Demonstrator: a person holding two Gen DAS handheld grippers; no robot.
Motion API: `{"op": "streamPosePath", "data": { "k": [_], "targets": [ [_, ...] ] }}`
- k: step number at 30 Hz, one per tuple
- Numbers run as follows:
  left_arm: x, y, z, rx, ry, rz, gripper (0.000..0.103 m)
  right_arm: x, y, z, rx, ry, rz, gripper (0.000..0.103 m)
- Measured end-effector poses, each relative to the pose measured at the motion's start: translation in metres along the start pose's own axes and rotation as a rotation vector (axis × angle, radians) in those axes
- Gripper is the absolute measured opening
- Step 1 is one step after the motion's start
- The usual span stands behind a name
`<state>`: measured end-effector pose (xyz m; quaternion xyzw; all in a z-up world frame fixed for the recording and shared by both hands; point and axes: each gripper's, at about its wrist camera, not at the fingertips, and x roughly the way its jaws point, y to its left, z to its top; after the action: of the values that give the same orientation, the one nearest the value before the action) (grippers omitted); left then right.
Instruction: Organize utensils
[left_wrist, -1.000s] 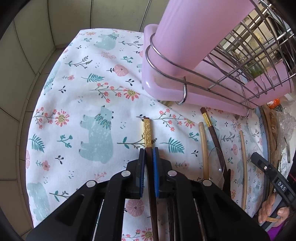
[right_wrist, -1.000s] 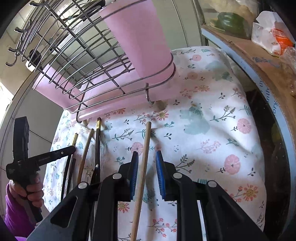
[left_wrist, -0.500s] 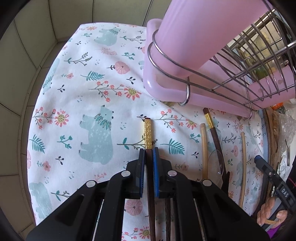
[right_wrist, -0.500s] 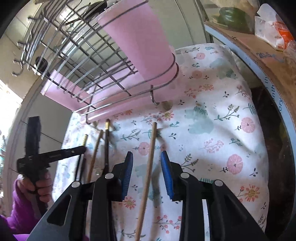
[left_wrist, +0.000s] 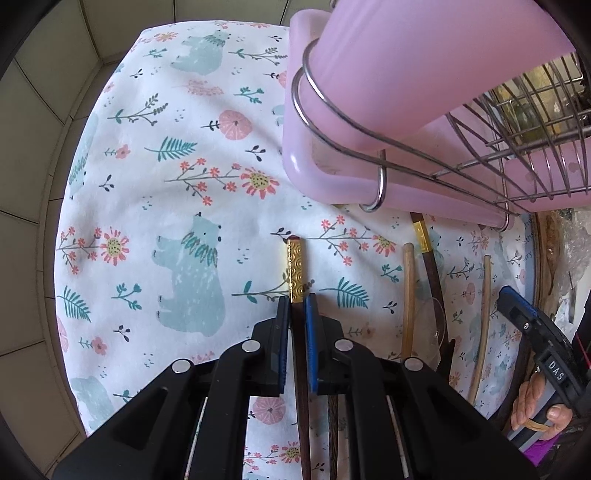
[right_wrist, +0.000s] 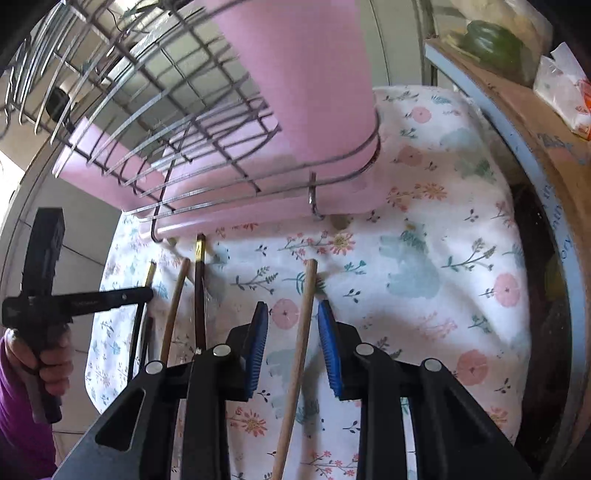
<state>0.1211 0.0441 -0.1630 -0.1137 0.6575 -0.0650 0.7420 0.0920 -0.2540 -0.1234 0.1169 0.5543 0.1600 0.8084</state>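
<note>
My left gripper is shut on a dark chopstick with a gold-banded end, held just over the floral cloth. My right gripper is open, its blue pads either side of a light wooden chopstick that lies on the cloth, not touching it. More chopsticks lie side by side: a pale one, a dark gold-banded one and another pale one. A clear plastic spoon lies among them.
A pink cup-like holder hangs in a wire dish rack over a pink drip tray, close ahead of both grippers. Tiled wall lies to the left. A wooden board with bagged food borders the cloth at right.
The right gripper's jaws have opened wider around the wooden chopstick and moved closer to the rack. The left gripper stays shut on the gold-banded chopstick and has edged forward.
</note>
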Motion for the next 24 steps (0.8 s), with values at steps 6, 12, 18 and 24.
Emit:
{"op": "streamPosePath", "data": {
  "k": [6, 12, 18, 24],
  "targets": [
    [-0.002, 0.0, 0.0, 0.003, -0.03, -0.002, 0.009, 0.008, 0.003, -0.001, 0.001, 0.02, 0.003, 0.026],
    [-0.004, 0.005, -0.001, -0.002, -0.029, -0.001, 0.009, 0.006, 0.01, -0.004, -0.024, 0.022, -0.008, 0.026],
    [-0.001, -0.005, 0.0, 0.019, -0.027, 0.035, 0.009, 0.004, 0.011, -0.006, -0.004, 0.043, 0.035, 0.026],
    [0.002, -0.011, 0.004, 0.036, 0.011, 0.046, 0.009, -0.008, 0.001, 0.006, 0.025, 0.075, 0.04, 0.026]
  ]
}}
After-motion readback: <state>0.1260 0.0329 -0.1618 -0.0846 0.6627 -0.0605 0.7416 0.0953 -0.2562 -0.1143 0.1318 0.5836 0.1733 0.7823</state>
